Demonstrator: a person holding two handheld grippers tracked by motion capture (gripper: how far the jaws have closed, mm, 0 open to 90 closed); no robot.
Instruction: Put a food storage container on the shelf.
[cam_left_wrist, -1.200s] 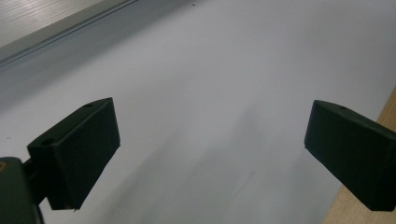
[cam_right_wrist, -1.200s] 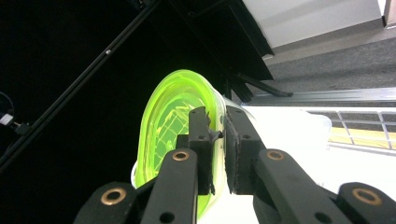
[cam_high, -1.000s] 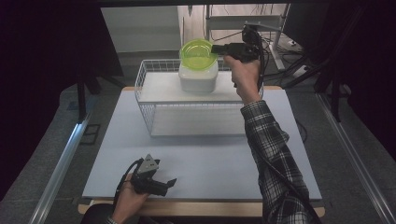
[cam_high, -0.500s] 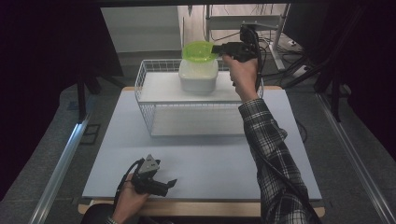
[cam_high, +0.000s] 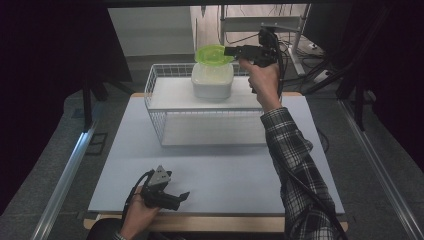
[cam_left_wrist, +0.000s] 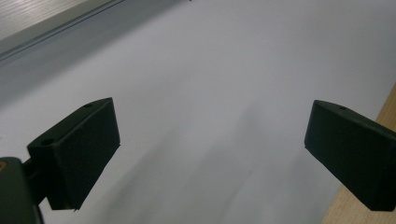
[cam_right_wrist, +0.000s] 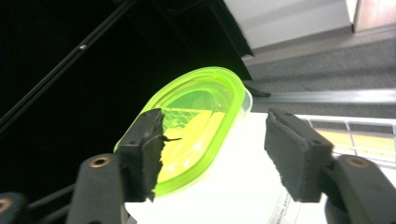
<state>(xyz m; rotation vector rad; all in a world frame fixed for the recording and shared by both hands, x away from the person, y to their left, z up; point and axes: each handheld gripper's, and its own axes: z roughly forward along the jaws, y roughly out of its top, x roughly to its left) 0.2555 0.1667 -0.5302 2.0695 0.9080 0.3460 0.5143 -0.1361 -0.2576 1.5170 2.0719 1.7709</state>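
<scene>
This looks like a lab or test room: black curtains (cam_high: 45, 75) flank a table (cam_high: 225, 170) with a plain white top, aluminium rails (cam_high: 65, 180) run along the grey carpeted floor (cam_high: 30, 165), and cables (cam_high: 300, 55) hang off a metal equipment rack (cam_high: 260, 25) behind.

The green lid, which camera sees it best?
The right gripper view: the green lid is big and close, lying on the white box between the open right gripper. The high view shows it small and far. The left gripper view looks at the table.
</scene>
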